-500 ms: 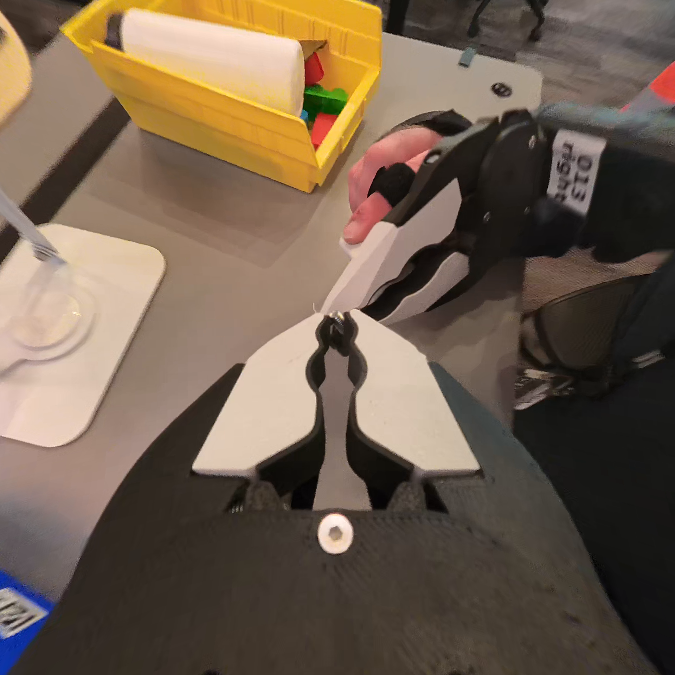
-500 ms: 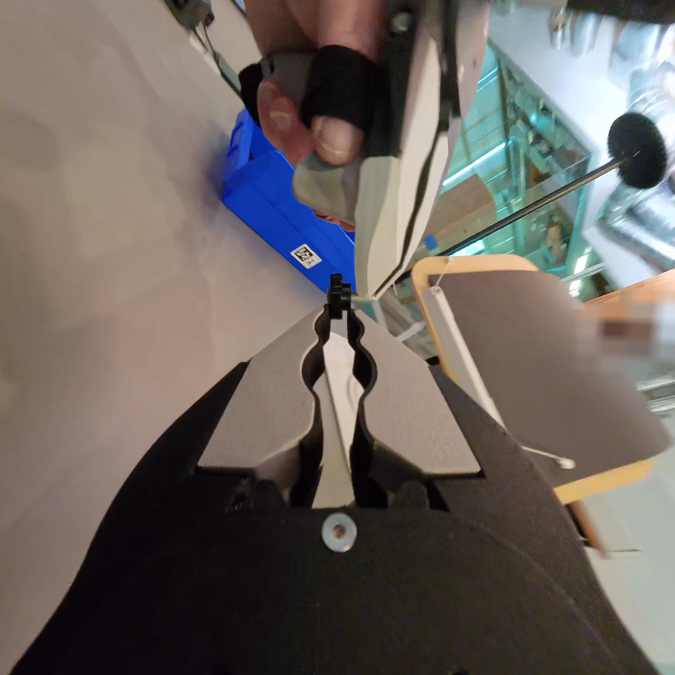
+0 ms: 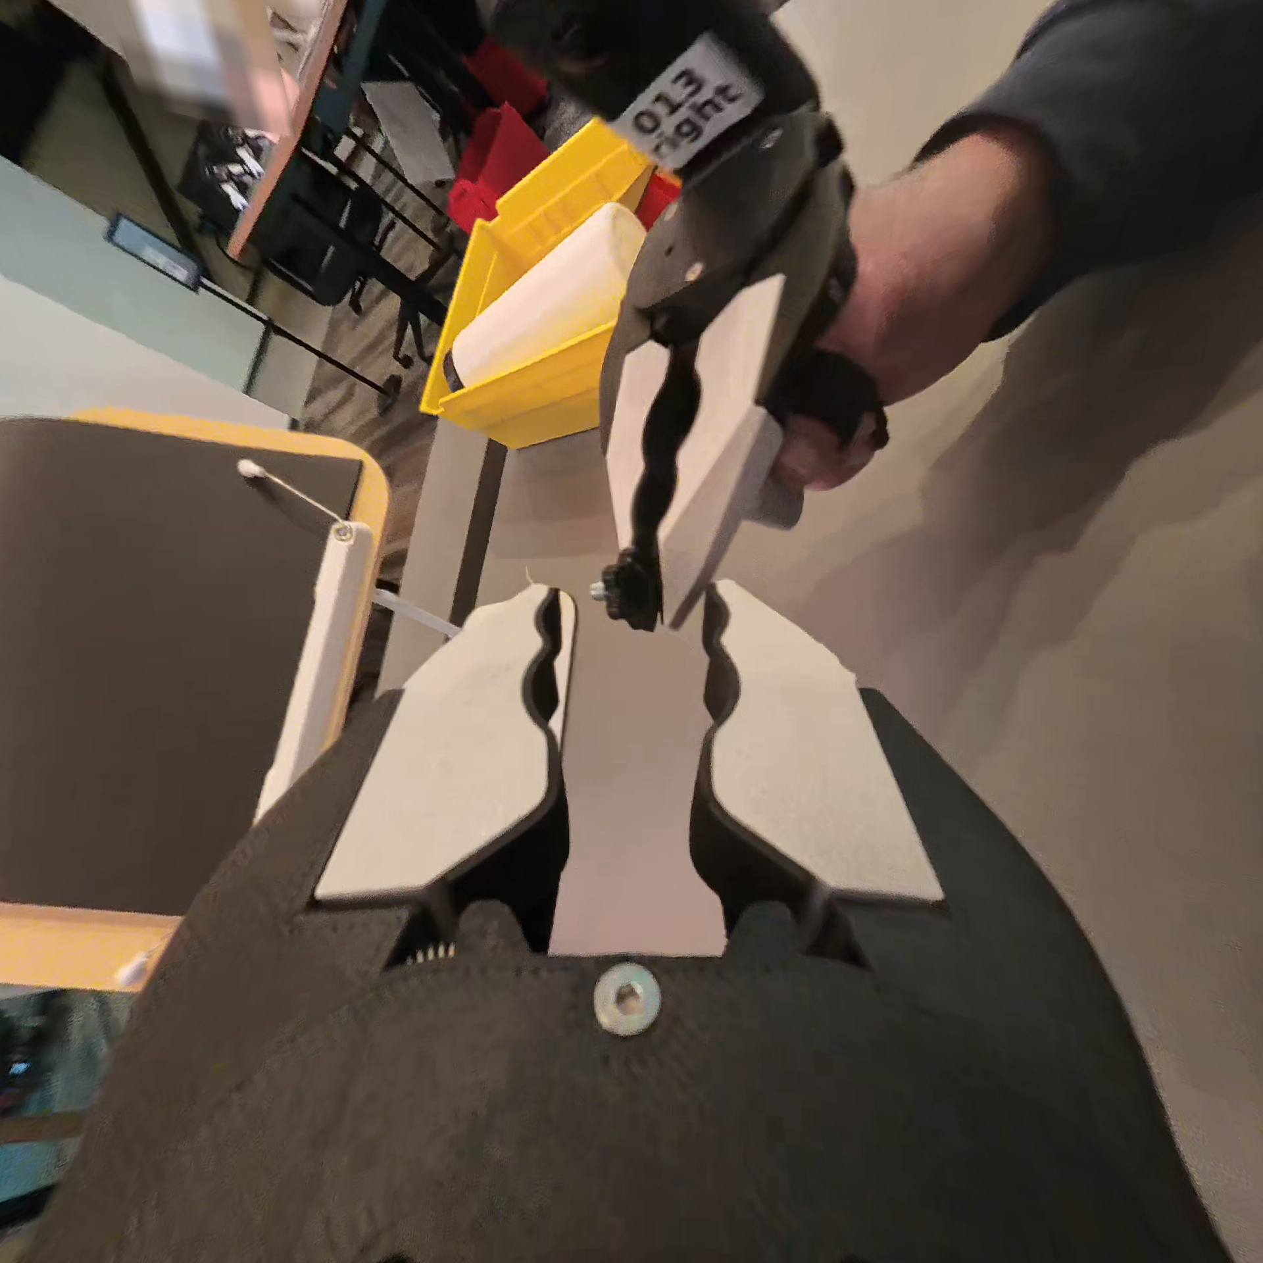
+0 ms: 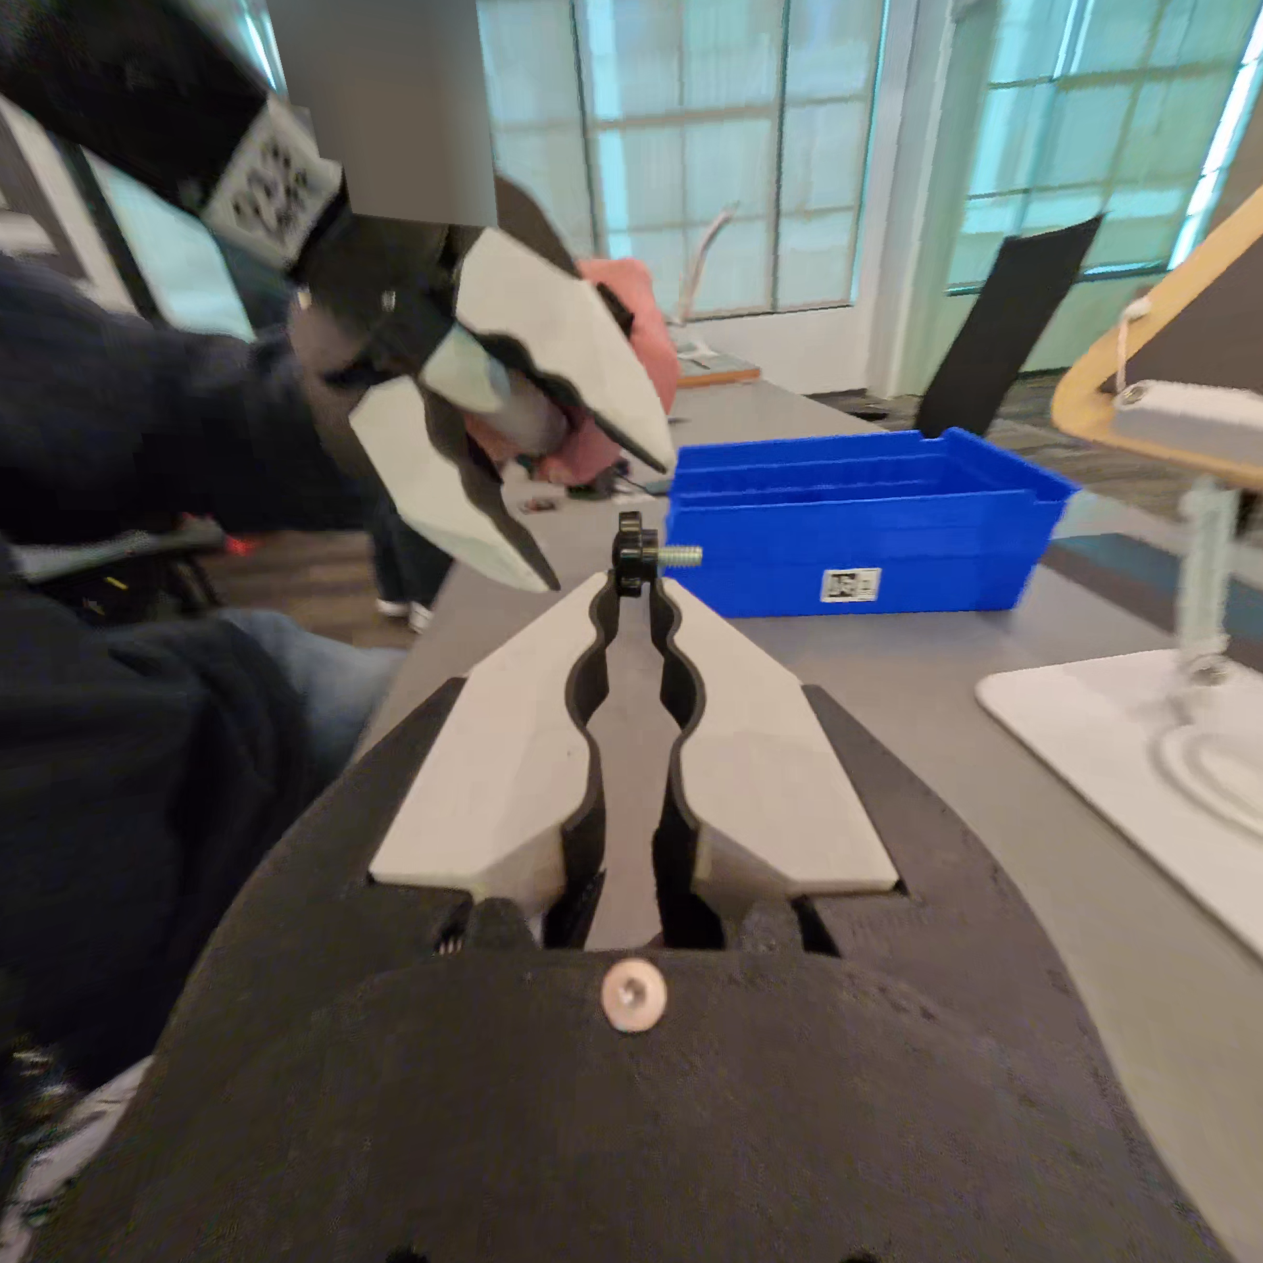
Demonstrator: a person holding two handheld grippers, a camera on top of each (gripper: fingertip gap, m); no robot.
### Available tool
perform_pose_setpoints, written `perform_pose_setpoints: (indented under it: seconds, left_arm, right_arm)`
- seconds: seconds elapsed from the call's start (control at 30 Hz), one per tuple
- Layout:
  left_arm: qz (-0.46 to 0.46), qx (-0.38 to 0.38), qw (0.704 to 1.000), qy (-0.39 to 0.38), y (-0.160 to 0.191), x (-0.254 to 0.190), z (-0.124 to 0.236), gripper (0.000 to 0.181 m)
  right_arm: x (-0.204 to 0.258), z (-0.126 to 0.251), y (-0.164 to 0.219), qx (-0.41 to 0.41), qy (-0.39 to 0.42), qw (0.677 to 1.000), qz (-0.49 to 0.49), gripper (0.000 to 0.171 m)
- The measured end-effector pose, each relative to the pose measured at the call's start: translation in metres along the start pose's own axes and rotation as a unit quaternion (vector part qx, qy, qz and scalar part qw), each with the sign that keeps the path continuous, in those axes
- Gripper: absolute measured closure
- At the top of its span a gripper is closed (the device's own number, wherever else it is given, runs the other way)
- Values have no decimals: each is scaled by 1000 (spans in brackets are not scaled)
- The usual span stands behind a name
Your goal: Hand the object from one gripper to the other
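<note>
While clamped, right hand-held gripper (image 4: 632, 588) pinches lobed black knob (image 4: 629, 553)

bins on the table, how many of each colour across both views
yellow bin: 1
blue bin: 1
total: 2
Some red bin-like shapes sit farther back in the left wrist view, off the table and too unclear to count.

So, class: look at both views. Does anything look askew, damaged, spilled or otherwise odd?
Nothing spilled or damaged. One oddity: the black knob screw is pinched only at the very tips of the right claw, its threaded stud sticking out sideways. The left claw is open and empty.
</note>
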State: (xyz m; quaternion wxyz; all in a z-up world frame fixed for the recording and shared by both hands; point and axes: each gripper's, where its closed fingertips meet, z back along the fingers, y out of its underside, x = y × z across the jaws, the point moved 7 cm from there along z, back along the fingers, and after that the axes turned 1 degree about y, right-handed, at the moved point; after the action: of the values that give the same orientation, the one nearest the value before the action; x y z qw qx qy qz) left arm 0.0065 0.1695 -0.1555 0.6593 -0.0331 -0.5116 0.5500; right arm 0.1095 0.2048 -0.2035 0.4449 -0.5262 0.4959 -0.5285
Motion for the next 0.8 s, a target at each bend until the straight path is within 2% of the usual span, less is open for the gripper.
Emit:
perform_pose_setpoints:
  seconds: [0.13, 0.23, 0.4, 0.57, 0.8]
  left_arm:
    - [-66, 3, 997, -44, -2, -3, -2, 135]
    - [-132, 9, 989, -60, -4, -10, -6, 135]
    - [-195, 15, 978, -72, -5, -16, -10, 139]
    - [-234, -6, 968, -85, -13, -20, -6, 156]
    - [-239, -15, 967, -84, -14, -24, -7, 155]
  right_arm:
    - [-3, 3, 1, -38, -96, 985, -135, 165]
    - [-1, 3, 3, -45, -150, 971, -183, 166]
    - [4, 2, 4, -46, -197, 957, -208, 166]
    - [4, 3, 5, -45, -223, 945, -236, 166]
    - [6, 4, 5, -39, -243, 939, -242, 166]
